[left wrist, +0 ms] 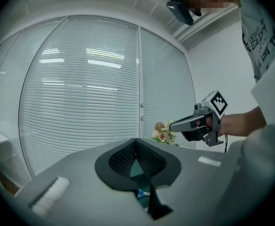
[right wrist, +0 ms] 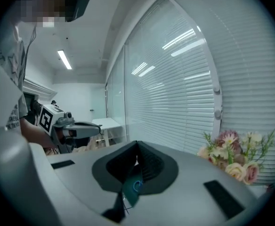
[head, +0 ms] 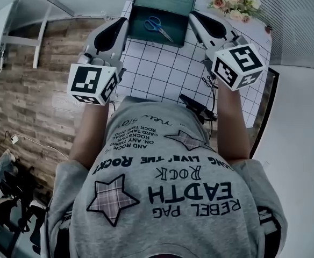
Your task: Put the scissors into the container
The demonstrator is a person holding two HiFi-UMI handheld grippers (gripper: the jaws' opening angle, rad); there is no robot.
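Scissors (head: 159, 27): blue-handled, lying inside the teal container (head: 138, 32) at the far end of the gridded table (head: 162, 69). My left claw (head: 125, 20) and right claw (head: 191, 15): both closed, empty, flanking the container.

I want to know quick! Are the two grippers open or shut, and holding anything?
Left gripper: closed, holding nothing.
Right gripper: closed, holding nothing.
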